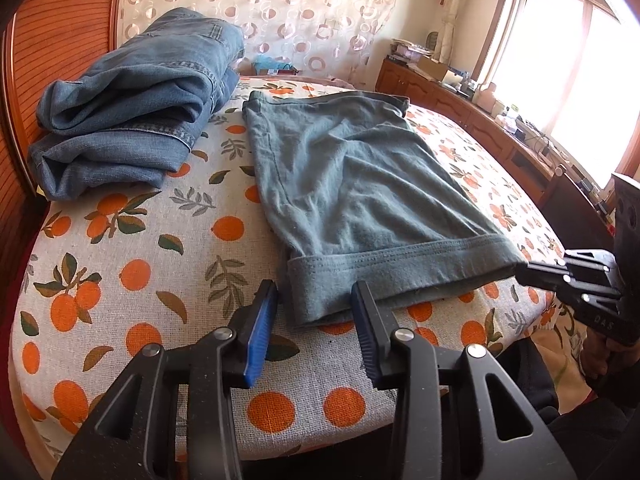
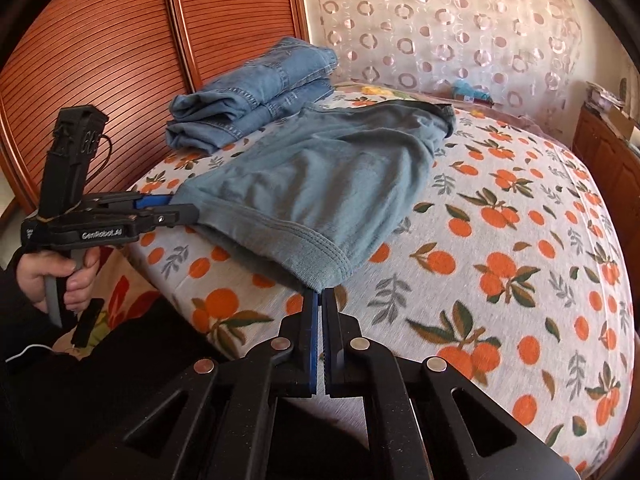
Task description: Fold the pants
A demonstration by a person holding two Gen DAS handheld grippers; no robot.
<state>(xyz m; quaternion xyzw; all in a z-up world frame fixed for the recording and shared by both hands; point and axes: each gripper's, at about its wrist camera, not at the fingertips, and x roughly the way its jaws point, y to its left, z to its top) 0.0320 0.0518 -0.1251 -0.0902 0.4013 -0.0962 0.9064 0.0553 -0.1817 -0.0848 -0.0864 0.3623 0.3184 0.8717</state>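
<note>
Two grippers are on the near hem of the grey-green pants [image 1: 352,184]. Your right gripper [image 2: 319,296] has its jaws pinched closed on the hem's right corner, lifting it a bit. Your left gripper [image 1: 316,300] is spread wide, straddling the left corner without clamping it. Those pants lie flat across the orange-print bedspread [image 2: 500,240]. Further back, a folded stack of blue jeans [image 1: 132,100] sits beside the wooden headboard [image 2: 120,60].
</note>
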